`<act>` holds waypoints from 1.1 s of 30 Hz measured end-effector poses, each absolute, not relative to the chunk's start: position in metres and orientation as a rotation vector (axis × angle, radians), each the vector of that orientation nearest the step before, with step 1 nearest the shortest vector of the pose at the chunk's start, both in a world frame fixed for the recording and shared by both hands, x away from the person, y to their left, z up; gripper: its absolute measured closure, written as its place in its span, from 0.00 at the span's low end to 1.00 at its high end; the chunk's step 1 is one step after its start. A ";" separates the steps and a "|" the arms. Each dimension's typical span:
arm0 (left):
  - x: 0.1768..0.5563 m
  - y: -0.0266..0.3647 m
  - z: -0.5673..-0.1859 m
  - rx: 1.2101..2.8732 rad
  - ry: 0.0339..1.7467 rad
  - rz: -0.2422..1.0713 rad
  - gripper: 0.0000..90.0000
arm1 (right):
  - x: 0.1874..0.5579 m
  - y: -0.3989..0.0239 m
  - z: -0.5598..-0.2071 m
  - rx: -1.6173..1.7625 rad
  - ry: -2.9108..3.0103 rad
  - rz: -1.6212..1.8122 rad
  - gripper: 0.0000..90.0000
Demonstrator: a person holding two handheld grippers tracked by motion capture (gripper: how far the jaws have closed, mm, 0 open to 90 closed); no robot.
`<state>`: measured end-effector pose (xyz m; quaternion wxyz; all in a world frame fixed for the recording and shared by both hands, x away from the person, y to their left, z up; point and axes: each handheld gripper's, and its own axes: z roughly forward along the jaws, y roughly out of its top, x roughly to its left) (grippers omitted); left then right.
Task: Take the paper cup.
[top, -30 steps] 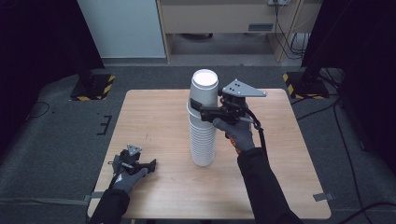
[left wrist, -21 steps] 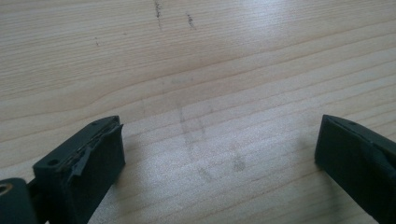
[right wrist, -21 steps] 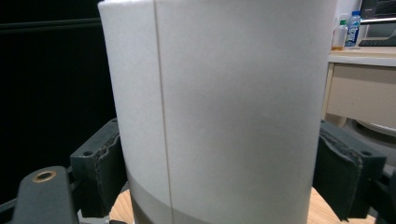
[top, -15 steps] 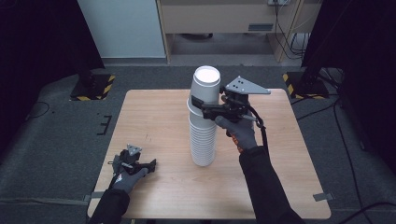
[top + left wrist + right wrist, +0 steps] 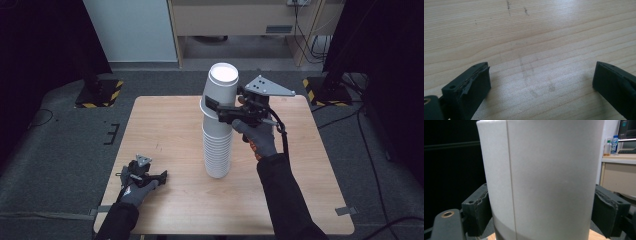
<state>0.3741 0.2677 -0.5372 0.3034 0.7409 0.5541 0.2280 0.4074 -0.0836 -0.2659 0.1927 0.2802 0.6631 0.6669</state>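
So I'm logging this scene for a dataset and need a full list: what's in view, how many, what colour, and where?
top cup: one, white, upside down, raised partly off the stack, between the right jaws
stack: one, white cups nested upside down, mid-table
table: one, light wood, on grey floor
hazard blocks: two, yellow-black striped, on the floor beyond the far table corners
cabinet: one, beige, far wall
bottles: two, small, on a desk in the right gripper view
left gripper: black, open, resting on the near left of the table
right gripper: black, shut on the top cup
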 end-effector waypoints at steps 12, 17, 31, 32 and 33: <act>0.374 0.268 -0.537 1.966 1.466 0.604 0.01 | 0.405 -0.091 -0.255 0.789 1.812 1.944 0.18; 0.374 0.268 -0.537 1.965 1.466 0.604 0.01 | 0.402 -0.094 -0.250 0.783 1.791 1.963 0.18; 0.374 0.268 -0.537 1.964 1.467 0.604 0.01 | 0.393 -0.121 -0.246 0.824 1.715 1.992 0.18; 0.374 0.268 -0.537 1.964 1.467 0.604 0.01 | 0.393 -0.121 -0.246 0.824 1.715 1.992 0.18; 0.374 0.268 -0.537 1.962 1.469 0.603 0.01 | 0.391 -0.126 -0.250 0.835 1.714 1.975 0.17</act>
